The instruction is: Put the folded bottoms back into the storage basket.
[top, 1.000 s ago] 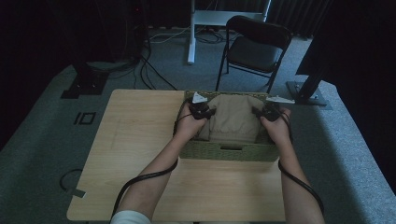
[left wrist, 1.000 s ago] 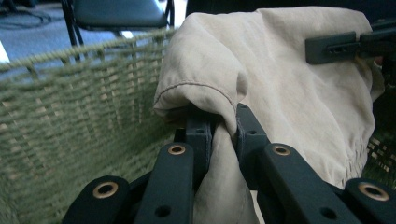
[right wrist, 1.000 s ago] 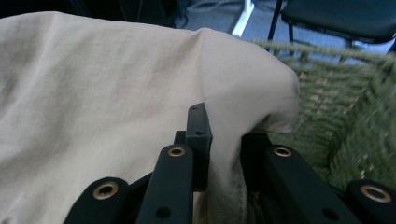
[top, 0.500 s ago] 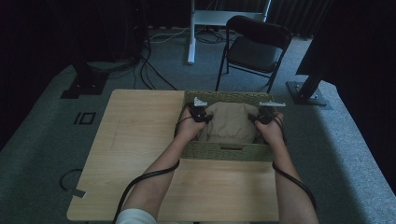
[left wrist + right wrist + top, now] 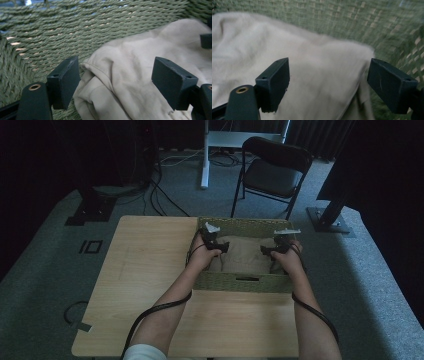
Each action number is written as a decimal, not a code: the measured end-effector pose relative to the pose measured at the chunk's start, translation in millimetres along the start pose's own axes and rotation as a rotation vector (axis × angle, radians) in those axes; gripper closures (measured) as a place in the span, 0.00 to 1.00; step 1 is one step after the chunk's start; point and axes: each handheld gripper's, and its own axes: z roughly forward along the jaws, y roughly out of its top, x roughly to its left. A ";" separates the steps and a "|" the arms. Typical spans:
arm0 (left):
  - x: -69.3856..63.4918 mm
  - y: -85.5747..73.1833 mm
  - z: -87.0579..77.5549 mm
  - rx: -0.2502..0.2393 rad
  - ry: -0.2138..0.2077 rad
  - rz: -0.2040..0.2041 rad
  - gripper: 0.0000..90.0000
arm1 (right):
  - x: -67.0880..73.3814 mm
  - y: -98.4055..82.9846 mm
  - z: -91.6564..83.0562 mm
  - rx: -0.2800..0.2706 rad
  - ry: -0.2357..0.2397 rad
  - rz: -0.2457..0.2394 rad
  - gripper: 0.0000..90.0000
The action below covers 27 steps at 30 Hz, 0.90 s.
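Observation:
A beige folded cloth (image 5: pixel 245 254) lies inside a green woven basket (image 5: pixel 240 283) on the wooden table. My left gripper (image 5: pixel 216 244) hangs over the cloth's left end, my right gripper (image 5: pixel 272 249) over its right end. In the left gripper view the left gripper (image 5: pixel 116 80) has just been opening; its jaws stand apart above the cloth (image 5: pixel 140 75), not pressing it, with the basket wall (image 5: pixel 75 27) behind. In the right gripper view the right gripper (image 5: pixel 329 82) has likewise just been opening, jaws wide over the cloth (image 5: pixel 299 65), near the basket wall (image 5: pixel 387 27).
The table (image 5: pixel 145 270) has bare wood left of and in front of the basket. A black folding chair (image 5: pixel 272 170) stands beyond the table's far edge. Cables and stand bases lie on the grey floor around it.
Both hands sank with the cloth into the basket. The cloth has settled lower and flatter, and both grippers now sit just above it.

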 end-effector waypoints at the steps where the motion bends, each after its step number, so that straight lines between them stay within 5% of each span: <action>1: -0.4 1.2 -2.2 0.002 -0.012 0.007 0.26 | 0.4 1.5 -2.1 -0.013 0.005 0.005 0.20; 7: -4.7 7.3 -14.5 -0.012 -0.040 0.031 0.22 | 1.2 9.1 -16.2 -0.055 0.022 0.066 0.18; 10: -5.3 10.4 -21.4 0.002 -0.013 0.060 0.22 | 2.2 12.3 -24.0 -0.074 0.001 0.070 0.17; 13: -7.2 13.9 -27.3 -0.013 -0.012 0.052 0.22 | 2.6 14.0 -28.1 -0.086 -0.021 0.049 0.17; 18: -8.0 20.2 -40.3 -0.027 -0.025 0.034 0.22 | 2.5 16.8 -42.0 -0.115 -0.015 0.100 0.17; 27: -12.4 21.6 -53.7 -0.027 -0.059 0.064 0.22 | 5.5 14.6 -57.3 -0.168 0.005 0.062 0.16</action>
